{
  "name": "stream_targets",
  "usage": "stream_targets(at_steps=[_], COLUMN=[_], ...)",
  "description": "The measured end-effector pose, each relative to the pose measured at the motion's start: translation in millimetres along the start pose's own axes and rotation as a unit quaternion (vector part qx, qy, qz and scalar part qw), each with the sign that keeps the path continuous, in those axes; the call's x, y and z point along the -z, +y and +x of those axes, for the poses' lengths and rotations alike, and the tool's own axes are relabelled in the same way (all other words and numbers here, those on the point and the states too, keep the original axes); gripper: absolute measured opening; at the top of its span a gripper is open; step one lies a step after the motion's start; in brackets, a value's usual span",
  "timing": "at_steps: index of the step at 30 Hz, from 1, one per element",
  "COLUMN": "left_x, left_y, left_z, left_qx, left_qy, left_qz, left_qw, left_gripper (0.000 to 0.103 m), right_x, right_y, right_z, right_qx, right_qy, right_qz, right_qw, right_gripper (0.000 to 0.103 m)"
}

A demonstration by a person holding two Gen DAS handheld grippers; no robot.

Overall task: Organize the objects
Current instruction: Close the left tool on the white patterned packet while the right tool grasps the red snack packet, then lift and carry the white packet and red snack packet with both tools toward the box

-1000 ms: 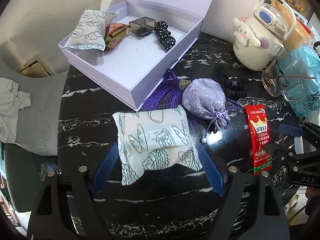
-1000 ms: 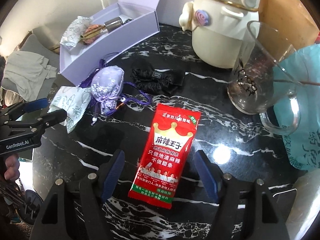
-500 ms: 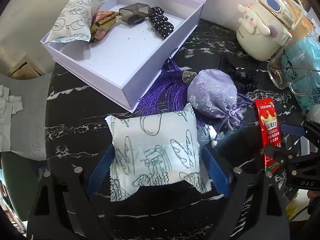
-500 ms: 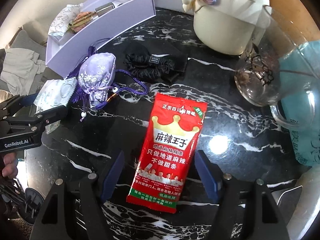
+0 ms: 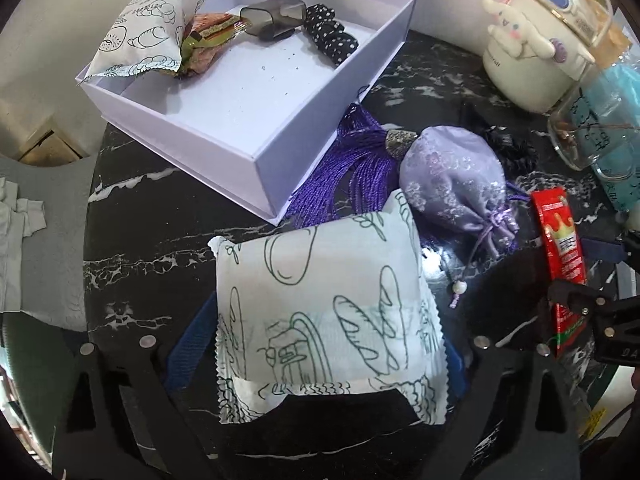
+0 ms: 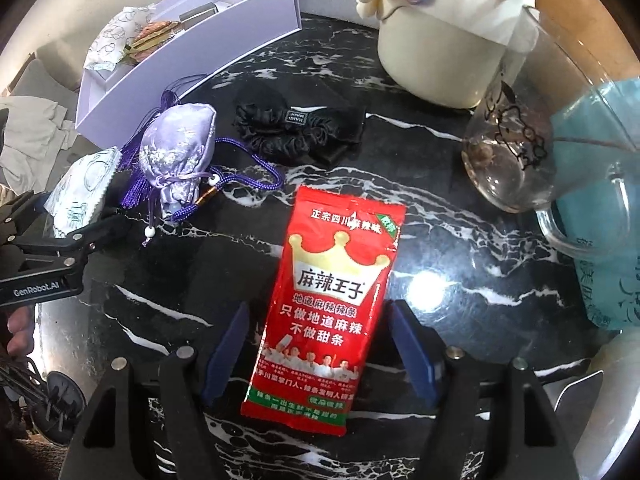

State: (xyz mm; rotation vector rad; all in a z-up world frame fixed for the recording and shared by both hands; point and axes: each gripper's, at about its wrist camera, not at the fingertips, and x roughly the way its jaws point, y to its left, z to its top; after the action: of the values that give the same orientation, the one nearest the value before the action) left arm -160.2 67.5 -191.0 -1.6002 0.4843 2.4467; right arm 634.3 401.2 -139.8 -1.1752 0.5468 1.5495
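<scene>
A white snack packet [image 5: 320, 304] printed with bread drawings lies on the black marble table [image 5: 152, 248]. My left gripper [image 5: 320, 352] straddles it with jaws opening, and the blue pads sit at its side edges without squeezing. A red snack packet [image 6: 332, 300] lies flat between the pads of my right gripper [image 6: 318, 348], whose jaws are closing, with a gap on each side. The lavender box [image 5: 336, 120] stands open behind, holding another white packet [image 5: 140, 40], a wrapped bar [image 5: 208, 36], a dark case [image 5: 276, 16] and a dotted scrunchie [image 5: 328, 36].
A purple sachet [image 6: 180, 148] with tassel and cord lies between the two packets, and a black scrunchie [image 6: 296, 132] beyond it. A cream cartoon bottle [image 6: 444, 40], a glass mug [image 6: 520, 148] and a teal bag [image 6: 600, 200] crowd the right. Grey cloth [image 5: 20, 248] lies off the table's left edge.
The left gripper has come down over the white packet and its jaws have spread wider. The right gripper's jaws have narrowed around the red packet.
</scene>
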Motion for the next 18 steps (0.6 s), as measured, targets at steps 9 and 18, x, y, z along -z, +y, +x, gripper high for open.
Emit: stream_targets(at_steps=[9,18], left_x=[9.4,20.8], left_y=[-6.0,-29.0], left_z=[-10.1,-19.8], left_qx=[0.027,0.037], left_qy=[-0.013,0.007], left_qz=[-0.012,-0.014], left_qw=[0.9995,0.9992], left_gripper=[0.07,0.067], right_x=[5.5,19.2], right_y=[0.5,0.5], right_z=[-1.7,-1.4], right_qx=[-0.013,-0.07], right_qy=[-0.01,-0.034], right_qz=[-0.016,-0.078], right_qw=[1.0,0.994], right_gripper=[0.051,0.049])
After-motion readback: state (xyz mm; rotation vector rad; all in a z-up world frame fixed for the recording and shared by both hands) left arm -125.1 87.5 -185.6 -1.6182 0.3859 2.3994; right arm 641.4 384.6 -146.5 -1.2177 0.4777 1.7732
